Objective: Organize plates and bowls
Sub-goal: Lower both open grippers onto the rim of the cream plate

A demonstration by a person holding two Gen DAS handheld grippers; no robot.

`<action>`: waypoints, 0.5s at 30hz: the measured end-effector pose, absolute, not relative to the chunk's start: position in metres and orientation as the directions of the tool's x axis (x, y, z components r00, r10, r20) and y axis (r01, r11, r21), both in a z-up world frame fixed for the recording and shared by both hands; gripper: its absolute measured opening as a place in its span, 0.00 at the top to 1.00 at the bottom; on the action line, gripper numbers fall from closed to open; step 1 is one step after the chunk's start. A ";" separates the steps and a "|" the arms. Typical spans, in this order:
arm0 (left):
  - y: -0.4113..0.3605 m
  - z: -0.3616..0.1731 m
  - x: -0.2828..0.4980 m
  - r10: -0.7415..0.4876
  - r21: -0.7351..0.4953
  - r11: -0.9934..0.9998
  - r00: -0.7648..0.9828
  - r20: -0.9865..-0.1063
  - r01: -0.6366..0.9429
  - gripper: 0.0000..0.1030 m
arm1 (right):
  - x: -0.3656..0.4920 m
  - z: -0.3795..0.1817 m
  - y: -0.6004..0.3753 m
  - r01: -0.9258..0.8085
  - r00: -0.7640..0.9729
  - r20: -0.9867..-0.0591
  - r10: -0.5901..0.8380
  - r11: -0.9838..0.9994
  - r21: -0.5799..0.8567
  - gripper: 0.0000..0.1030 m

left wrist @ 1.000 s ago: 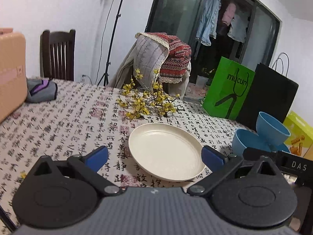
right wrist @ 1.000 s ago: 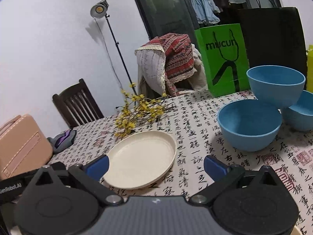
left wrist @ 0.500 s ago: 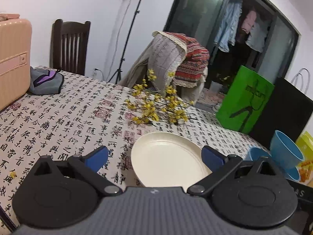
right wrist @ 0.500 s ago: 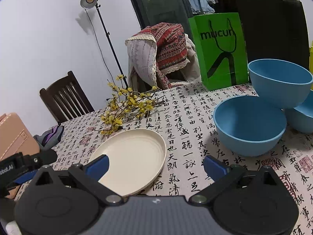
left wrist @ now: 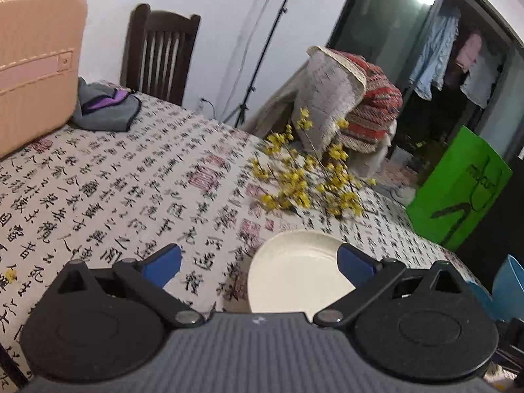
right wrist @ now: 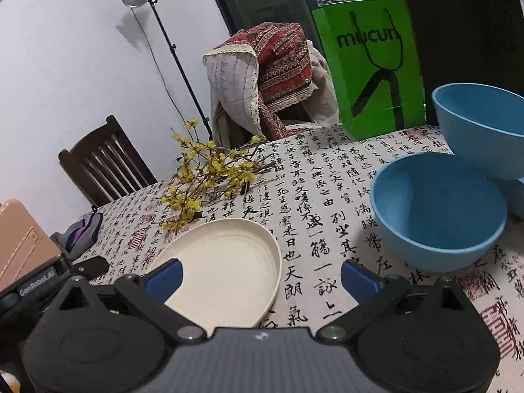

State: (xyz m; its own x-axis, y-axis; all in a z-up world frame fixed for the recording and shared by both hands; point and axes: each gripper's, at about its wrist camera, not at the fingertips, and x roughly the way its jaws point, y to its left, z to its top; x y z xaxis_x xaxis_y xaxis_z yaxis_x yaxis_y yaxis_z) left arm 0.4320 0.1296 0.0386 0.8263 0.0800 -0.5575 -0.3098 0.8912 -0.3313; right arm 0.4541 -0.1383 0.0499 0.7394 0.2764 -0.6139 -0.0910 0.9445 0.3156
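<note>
Both views have swung since a second ago. The left tongs [left wrist: 258, 260], spread wide and empty, have turned away leftward, so the round cream plastic plate [left wrist: 296, 270] that sat centred between their blue tips now lies by the right tip, half hidden by the tool body. The right tongs [right wrist: 261, 276], equally wide and empty, have come lower and nearer over the calligraphy-printed tablecloth on the worktop [right wrist: 321, 203]; in that view the plate [right wrist: 226, 262] sits under their left tip.

Beyond, the nearer round blue bowl [right wrist: 439, 213] stands upright on the cloth, right of the plate and apart from it. Behind it a second blue bowl [right wrist: 481, 127] sits tilted, seemingly propped on a third at the frame edge. A spray of yellow blossom twigs [right wrist: 209, 177] lies past the plate.

Nothing has been gripped. My reading is that the right side is closing in for the first pick, while the left is turning aside.
</note>
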 end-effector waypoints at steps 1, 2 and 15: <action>0.129 0.038 0.433 0.092 -0.328 0.890 0.829 -0.552 -0.317 0.00 | 0.457 0.050 -0.137 -0.094 0.737 -0.617 0.276 0.946 0.312 0.00; 0.129 0.036 0.434 0.098 -0.327 0.889 0.831 -0.548 -0.321 0.00 | 0.459 0.049 -0.136 -0.097 0.736 -0.618 0.277 0.946 0.308 0.01; 0.126 0.007 0.450 0.072 -0.307 0.910 0.836 -0.543 -0.278 0.00 | 0.484 0.043 -0.129 -0.083 0.723 -0.659 0.207 0.973 0.215 0.13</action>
State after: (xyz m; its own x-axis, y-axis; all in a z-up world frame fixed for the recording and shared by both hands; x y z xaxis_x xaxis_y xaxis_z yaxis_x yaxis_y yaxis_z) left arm 0.4497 0.1264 0.0067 0.8365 0.0715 -0.5433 -0.2775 0.9102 -0.3074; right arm 0.4836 -0.1293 0.0434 0.7232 0.2074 -0.6587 -0.0828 0.9730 0.2155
